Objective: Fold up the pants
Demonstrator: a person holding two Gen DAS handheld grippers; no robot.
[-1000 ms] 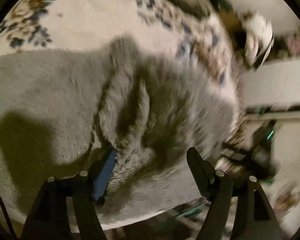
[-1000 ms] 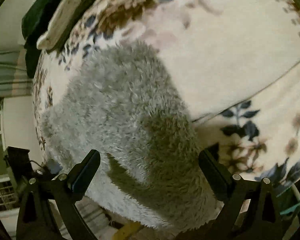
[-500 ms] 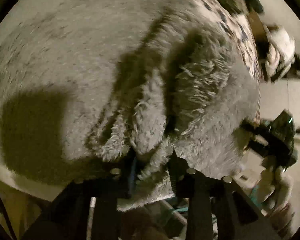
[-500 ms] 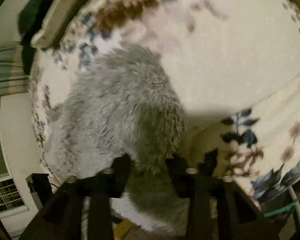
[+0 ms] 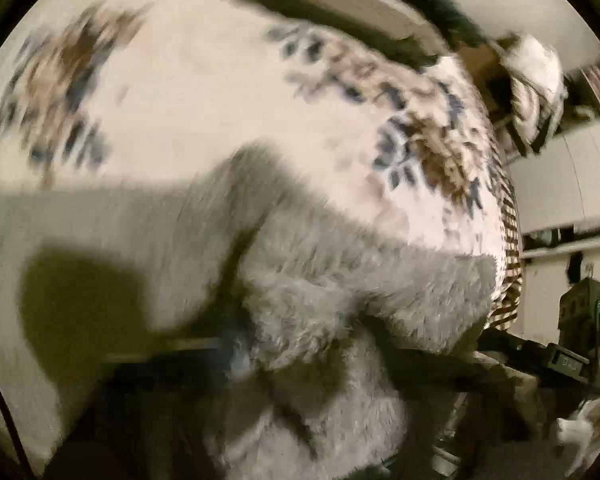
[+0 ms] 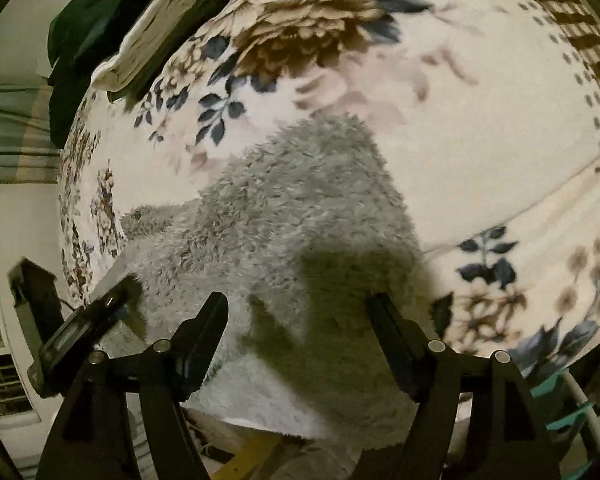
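The grey fuzzy pants (image 6: 300, 232) lie on a floral bedspread (image 6: 480, 120). In the right wrist view my right gripper (image 6: 300, 320) is open, its fingers apart just above the near end of the pants and holding nothing. In the blurred left wrist view my left gripper (image 5: 296, 344) is shut on a bunched fold of the pants (image 5: 320, 300), which drapes over and hides its fingers. The left gripper also shows at the left edge of the right wrist view (image 6: 88, 328).
Folded dark green and cream clothes (image 6: 140, 28) lie at the far edge of the bed. The bed's near edge and the floor (image 6: 244, 456) show below the right gripper. White furniture (image 5: 560, 184) stands to the right of the bed.
My right gripper, shut on the pants half a second ago, has opened and let go. My left gripper stays shut on the pants and has pulled back, so more of the bedspread shows.
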